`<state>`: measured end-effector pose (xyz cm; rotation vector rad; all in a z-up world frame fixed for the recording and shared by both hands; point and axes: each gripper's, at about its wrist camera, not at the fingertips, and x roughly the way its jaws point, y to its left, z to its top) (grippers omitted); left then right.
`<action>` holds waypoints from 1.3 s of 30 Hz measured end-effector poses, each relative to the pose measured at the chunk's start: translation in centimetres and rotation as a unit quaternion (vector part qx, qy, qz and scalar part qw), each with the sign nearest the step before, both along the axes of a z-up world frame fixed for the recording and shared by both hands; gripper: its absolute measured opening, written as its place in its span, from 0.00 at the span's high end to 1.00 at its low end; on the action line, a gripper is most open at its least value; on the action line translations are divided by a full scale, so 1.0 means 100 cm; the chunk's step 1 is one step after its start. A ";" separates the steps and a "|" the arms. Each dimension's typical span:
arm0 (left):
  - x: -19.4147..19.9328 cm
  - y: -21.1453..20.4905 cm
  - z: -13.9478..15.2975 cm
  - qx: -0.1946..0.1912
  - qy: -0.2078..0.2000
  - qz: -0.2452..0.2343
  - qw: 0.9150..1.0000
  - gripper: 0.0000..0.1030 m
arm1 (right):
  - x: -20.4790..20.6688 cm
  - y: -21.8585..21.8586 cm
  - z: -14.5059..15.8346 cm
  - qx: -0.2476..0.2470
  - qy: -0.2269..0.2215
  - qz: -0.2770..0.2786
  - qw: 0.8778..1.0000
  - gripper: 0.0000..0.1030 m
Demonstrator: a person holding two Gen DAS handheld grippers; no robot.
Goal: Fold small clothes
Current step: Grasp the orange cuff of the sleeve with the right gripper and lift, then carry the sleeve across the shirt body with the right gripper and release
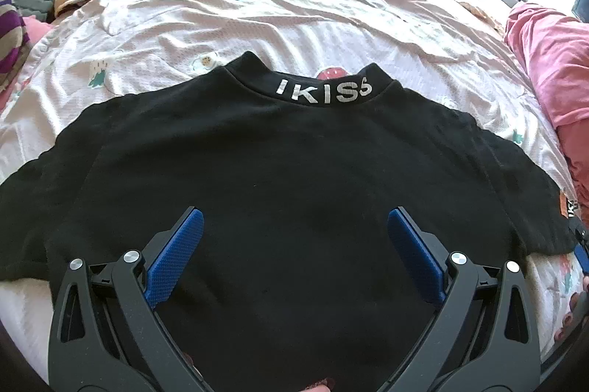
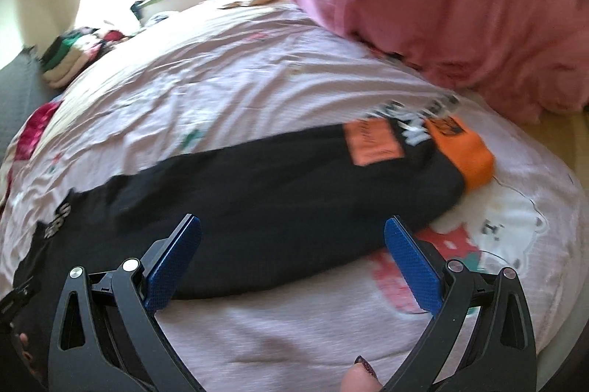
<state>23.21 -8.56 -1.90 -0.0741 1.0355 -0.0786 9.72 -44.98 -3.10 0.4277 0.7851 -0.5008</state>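
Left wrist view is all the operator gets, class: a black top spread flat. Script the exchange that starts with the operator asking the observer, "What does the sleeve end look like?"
Observer: The black top has an orange cuff lying on the pink sheet.
Operator: Any markings near it?
Observer: An orange patch sits beside white lettering.
Operator: Is the right hand-held gripper holding anything?
Observer: No, it is open, with the sleeve's lower edge between its fingers.
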 end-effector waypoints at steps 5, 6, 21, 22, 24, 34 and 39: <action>0.005 -0.006 -0.004 0.005 0.002 0.000 1.000 0.09 | -0.015 -0.031 -0.013 0.030 0.006 -0.050 0.998 0.04; 0.007 -0.008 -0.005 0.004 0.004 0.000 1.000 0.09 | -0.017 -0.037 -0.016 0.040 0.005 -0.057 0.998 0.04; 0.027 -0.001 -0.013 0.015 0.026 0.014 0.999 0.09 | 0.008 -0.102 -0.035 0.097 -0.014 -0.086 0.992 0.08; 0.028 0.001 -0.012 0.013 0.026 0.016 0.999 0.09 | 0.010 -0.105 -0.034 0.092 -0.008 -0.090 0.992 0.20; 0.030 0.005 -0.011 0.005 0.027 0.020 0.999 0.09 | 0.013 -0.113 -0.034 0.089 -0.004 -0.106 0.990 0.43; 0.017 0.009 0.006 -0.046 0.014 0.013 0.999 0.09 | 0.011 -0.101 0.003 0.138 -0.121 -0.053 0.982 0.80; 0.012 0.015 0.016 -0.072 0.003 0.015 0.997 0.09 | 0.023 -0.070 0.025 0.135 -0.151 0.013 0.979 0.81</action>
